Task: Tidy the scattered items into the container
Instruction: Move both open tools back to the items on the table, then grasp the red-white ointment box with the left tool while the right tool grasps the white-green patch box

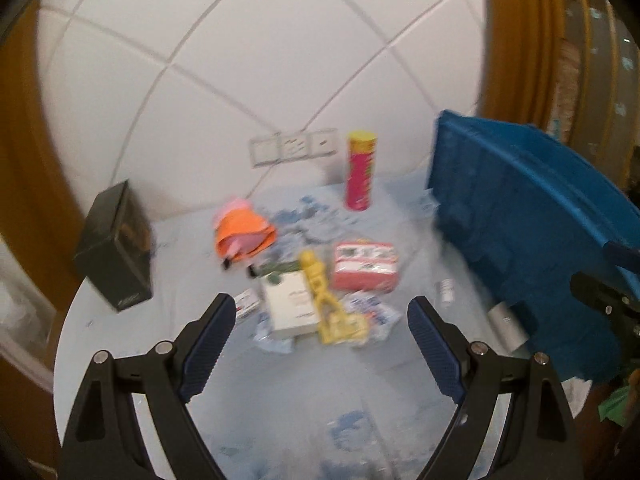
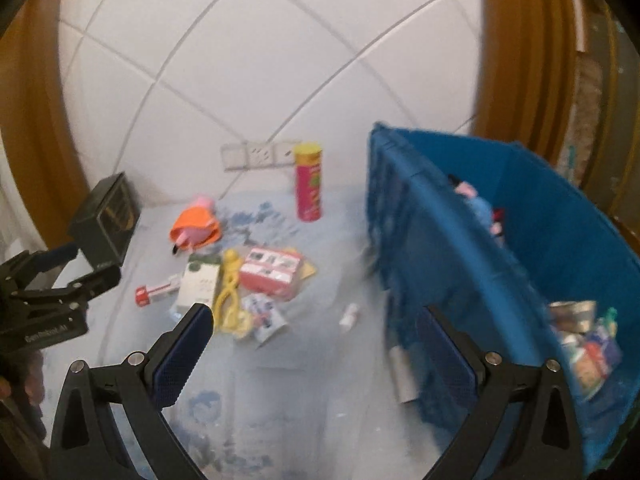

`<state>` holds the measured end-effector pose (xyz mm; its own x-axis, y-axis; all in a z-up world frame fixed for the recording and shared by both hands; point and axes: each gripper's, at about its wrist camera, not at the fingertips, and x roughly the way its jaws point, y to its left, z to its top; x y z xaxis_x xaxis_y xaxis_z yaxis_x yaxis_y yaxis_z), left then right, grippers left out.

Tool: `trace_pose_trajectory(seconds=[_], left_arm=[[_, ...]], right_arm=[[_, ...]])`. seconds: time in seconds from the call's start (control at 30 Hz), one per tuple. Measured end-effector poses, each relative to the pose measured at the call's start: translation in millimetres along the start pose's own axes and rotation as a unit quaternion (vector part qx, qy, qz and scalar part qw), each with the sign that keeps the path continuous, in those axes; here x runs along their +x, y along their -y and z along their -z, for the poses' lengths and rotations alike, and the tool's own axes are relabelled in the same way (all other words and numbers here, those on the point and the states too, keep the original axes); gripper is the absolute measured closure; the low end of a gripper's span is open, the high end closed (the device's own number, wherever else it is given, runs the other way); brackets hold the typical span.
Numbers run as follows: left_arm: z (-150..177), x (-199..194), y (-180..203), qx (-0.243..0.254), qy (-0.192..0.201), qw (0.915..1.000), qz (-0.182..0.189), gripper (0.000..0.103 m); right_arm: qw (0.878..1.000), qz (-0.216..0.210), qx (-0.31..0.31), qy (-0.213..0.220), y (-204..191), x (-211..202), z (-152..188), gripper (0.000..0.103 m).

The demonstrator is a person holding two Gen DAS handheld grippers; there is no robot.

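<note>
Both grippers, left gripper and right gripper, spread apart, empty; labels blurred, unreadable on red can

Crate right of scattered items (chip can behind them).

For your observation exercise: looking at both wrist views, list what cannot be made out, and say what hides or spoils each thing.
- Labels on the white box and pink packet: motion blur, both views.
- Blue bin contents: left view shows only its outer wall; right view blurs them.
- Small white tube: too small and blurred to identify.
- Grey object at the bin's base: partly behind the right gripper.
</note>
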<state>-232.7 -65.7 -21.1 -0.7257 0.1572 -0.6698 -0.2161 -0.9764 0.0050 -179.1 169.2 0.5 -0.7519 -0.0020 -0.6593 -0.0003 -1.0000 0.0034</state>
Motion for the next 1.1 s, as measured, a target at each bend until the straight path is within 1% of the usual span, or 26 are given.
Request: trace_pose_trajectory(seconds=[0.1, 0.2, 0.27, 0.33, 0.43, 0.57, 0.63, 0.77, 0.87, 0.97, 1.1], left_arm=[[12, 15, -29, -0.028, -0.017, 0.9993, -0.021, 0.015], [24, 35, -57, -0.062, -0.044, 0.9959, -0.049, 0.015], [33, 57, -75, -0.081, -0.077, 0.9912, -0.071, 0.015], [41, 74, -86, -0.09, -0.098, 0.987, -0.091, 0.015], [56, 94, -102, -0.104, -0.118, 0.9808, -0.115, 0.015], [72, 111, -123, -0.111, -0.136, 0.9746, -0.139, 0.015], [75, 117, -137, -0.114, -0.137, 0.9735, -0.144, 0.015], [70, 131, -159, -0.101, -0.136, 0.9757, -0.138, 0.015], [63, 146, -175, -0.077, -0.13, 0.9815, -0.117, 0.015], [57, 175, -189, -0.038, -0.129, 0.9877, -0.079, 0.015], [55, 220, -195, 0.023, -0.138, 0.9899, -0.022, 0.015]], right_arm=[[1.0, -0.019, -0.015, -0.019, -14, 30, -1, 0.0], [0.998, -0.041, -0.024, -0.037, -22, 63, -3, 0.0], [0.997, -0.057, -0.029, -0.054, -26, 91, -2, 0.0], [0.995, -0.065, -0.029, -0.071, -28, 116, 0, 0.0], [0.991, -0.079, -0.044, -0.1, -33, 152, 4, 0.0], [0.986, -0.085, -0.052, -0.13, -45, 189, 12, 0.0], [0.984, -0.092, -0.057, -0.14, -53, 202, 14, 0.0], [0.984, -0.094, -0.057, -0.143, -75, 215, 10, 0.0], [0.985, -0.089, -0.051, -0.142, -95, 223, 7, 0.0], [0.987, -0.07, -0.035, -0.143, -116, 232, 8, 0.0], [0.989, -0.039, 0.012, -0.14, -139, 244, 16, 0.0]])
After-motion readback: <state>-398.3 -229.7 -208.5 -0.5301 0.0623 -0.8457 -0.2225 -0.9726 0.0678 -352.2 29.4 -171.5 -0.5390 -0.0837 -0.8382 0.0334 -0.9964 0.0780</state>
